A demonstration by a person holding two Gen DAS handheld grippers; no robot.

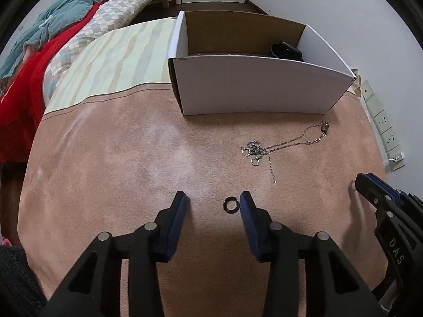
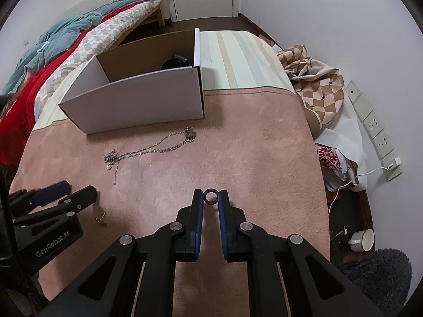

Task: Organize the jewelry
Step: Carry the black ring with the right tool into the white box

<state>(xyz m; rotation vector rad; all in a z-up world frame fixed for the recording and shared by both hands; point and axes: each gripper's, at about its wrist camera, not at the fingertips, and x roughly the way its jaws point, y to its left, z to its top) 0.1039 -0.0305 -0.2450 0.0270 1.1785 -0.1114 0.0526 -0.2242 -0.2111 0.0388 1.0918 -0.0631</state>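
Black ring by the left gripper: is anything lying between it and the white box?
Partly. The silver chain sprawls on the pink blanket between the black ring and the white box, toward the right. The box's near wall must also be cleared. The left gripper is open around the ring.

A dark ring (image 1: 231,205) lies flat on the pink cloth, just beside the inner side of one blue finger pad. A 2nd dark ring (image 2: 211,196) stands upright between the tips of 2 blue pads, which touch it on both sides. A silver chain necklace (image 1: 286,144) lies loose on the cloth in front of the white cardboard box (image 1: 253,87), with a tangle of small rings at one end and a clasp near the box. The box is open on top, and a black object (image 1: 286,50) rests inside.
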